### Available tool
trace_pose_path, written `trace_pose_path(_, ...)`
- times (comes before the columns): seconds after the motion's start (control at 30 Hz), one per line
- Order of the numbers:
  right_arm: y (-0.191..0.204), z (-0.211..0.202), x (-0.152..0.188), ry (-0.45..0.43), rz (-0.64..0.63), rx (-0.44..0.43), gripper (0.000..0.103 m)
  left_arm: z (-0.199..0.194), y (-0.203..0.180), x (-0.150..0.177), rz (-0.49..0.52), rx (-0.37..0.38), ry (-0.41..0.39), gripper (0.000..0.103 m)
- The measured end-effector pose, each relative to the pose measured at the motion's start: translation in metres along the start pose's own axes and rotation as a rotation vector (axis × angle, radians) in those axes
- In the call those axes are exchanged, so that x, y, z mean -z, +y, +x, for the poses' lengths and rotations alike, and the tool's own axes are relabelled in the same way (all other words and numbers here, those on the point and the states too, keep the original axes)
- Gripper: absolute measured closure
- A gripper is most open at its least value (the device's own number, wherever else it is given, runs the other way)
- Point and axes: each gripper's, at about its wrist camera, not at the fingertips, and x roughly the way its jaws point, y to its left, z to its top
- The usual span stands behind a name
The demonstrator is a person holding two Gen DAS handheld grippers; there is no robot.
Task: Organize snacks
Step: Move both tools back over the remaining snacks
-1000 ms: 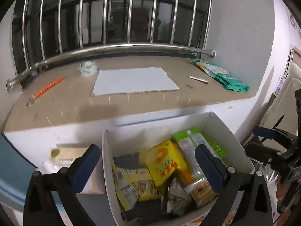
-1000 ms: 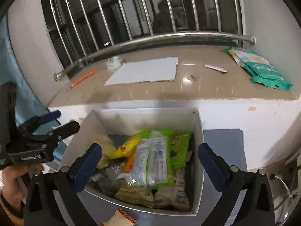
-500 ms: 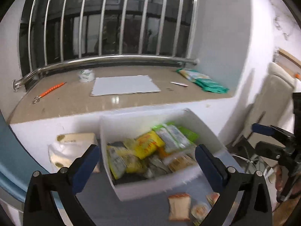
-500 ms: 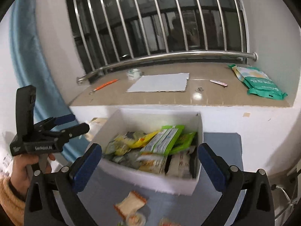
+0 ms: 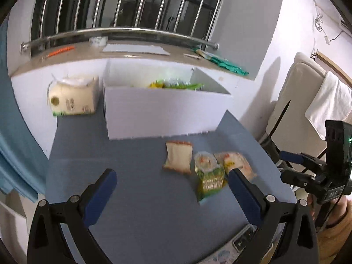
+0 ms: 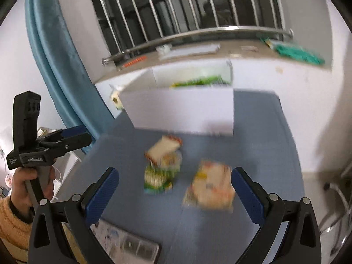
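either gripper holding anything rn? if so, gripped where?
Nothing held. Left gripper and right gripper are both open, above the snack packets on the blue table.

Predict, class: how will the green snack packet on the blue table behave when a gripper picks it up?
The green snack packet lies flat and crinkled, so it is probably light and floppy. Its glossy film may slip between pads. It overlaps neighbouring packets, so those might shift.
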Motion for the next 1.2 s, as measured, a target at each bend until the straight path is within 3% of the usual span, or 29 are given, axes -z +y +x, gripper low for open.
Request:
trace_pose_path(0.27,-0.002,-0.005,0.02,0.004,0.025,0.019,0.0,0.024,-0.033,-0.006,0.058,0.017,0.063,0.0)
trace_pose_path(0.57,-0.005,-0.026,0.029,-0.038,0.013,0.051,0.0,0.111,-0.078,-0.027,0.176,-0.059,0.22,0.0)
trace_pose_path(0.73,-0.022,-0.04,0.035,-0.054,0.06,0.068,0.0,0.147,-0.082,-0.024,0.199,-0.103,0.307,0.001)
trace_pose_path(0.77,-0.025,-0.042,0.037,-0.055,0.069,0.07,0.0,0.153,-0.081,-0.022,0.196,-0.098,0.32,0.004)
trace_pose_path(0.87,-0.033,-0.044,0.04,-0.055,0.092,0.076,0.0,0.157,-0.082,-0.02,0.244,-0.123,0.307,0.029)
trace_pose_path(0.9,-0.036,-0.044,0.04,-0.054,0.097,0.075,0.0,0.154,-0.082,-0.022,0.245,-0.105,0.298,0.048)
trace_pose_path(0.93,-0.037,-0.044,0.041,-0.053,0.102,0.075,0.0,0.151,-0.08,-0.024,0.232,-0.097,0.293,0.052)
trace_pose_path(1.2,-0.037,-0.033,0.039,-0.037,0.099,0.065,0.0,0.097,-0.066,-0.028,0.201,-0.015,0.179,0.052)
